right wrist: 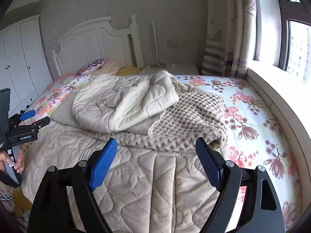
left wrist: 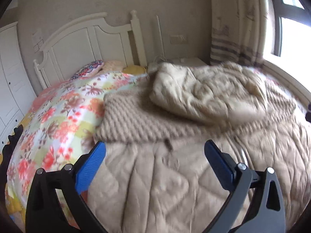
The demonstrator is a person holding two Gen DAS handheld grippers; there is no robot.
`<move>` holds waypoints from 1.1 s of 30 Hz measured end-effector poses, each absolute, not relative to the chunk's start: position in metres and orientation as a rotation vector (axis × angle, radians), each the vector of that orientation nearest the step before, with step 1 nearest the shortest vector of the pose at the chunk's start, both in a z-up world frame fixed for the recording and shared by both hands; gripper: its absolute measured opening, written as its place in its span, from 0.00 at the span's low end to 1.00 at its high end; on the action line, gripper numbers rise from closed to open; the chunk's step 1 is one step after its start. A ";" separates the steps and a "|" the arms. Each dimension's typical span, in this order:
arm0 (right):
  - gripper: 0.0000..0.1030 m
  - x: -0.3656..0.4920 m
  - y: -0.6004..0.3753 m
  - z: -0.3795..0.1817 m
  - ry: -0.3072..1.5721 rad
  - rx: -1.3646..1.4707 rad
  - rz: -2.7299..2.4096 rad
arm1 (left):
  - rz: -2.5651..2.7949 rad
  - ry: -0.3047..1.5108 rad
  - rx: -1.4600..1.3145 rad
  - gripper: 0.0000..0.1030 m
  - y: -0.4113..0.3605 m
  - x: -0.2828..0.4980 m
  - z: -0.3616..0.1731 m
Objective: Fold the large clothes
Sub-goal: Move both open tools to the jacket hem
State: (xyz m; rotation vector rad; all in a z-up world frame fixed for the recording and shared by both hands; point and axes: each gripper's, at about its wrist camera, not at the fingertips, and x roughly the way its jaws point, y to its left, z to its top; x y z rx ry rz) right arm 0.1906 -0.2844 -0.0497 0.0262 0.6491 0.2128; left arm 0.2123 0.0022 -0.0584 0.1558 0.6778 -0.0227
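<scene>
A beige quilted coat (right wrist: 147,184) lies spread on the bed in front of both grippers; it also shows in the left wrist view (left wrist: 175,184). A checked knit sweater (right wrist: 184,124) lies across its far end, also in the left wrist view (left wrist: 132,120). A cream quilted garment (right wrist: 124,103) lies crumpled on top of the sweater, blurred in the left wrist view (left wrist: 206,93). My left gripper (left wrist: 154,151) is open and empty above the coat; it also shows at the left of the right wrist view (right wrist: 32,119). My right gripper (right wrist: 156,147) is open and empty above the coat.
The bed has a floral sheet (right wrist: 252,116) and pillows by the white headboard (right wrist: 93,44). A white wardrobe (right wrist: 17,62) stands left. A window sill (right wrist: 276,89) and curtain (right wrist: 223,38) run along the right. A white nightstand (right wrist: 182,68) is beside the headboard.
</scene>
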 end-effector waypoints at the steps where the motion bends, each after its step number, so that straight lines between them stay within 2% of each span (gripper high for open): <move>1: 0.79 0.180 -0.283 -0.053 0.655 0.015 0.219 | -0.025 0.687 0.178 0.98 0.000 0.203 -0.064; 4: 0.84 0.154 -0.274 -0.068 0.694 0.002 0.254 | -0.017 0.734 0.257 0.98 -0.003 0.175 -0.089; 7: 0.84 0.134 -0.265 -0.091 0.751 -0.063 0.277 | -0.010 0.811 0.312 0.98 0.003 0.157 -0.123; 11: 0.84 0.121 -0.258 -0.132 0.816 -0.147 0.233 | -0.032 0.746 0.235 0.98 0.024 0.139 -0.134; 14: 0.84 0.114 -0.264 -0.138 0.754 -0.127 0.254 | -0.068 0.771 0.163 0.98 0.034 0.146 -0.136; 33: 0.89 0.117 -0.266 -0.138 0.760 -0.117 0.246 | -0.066 0.764 0.134 0.98 0.037 0.145 -0.137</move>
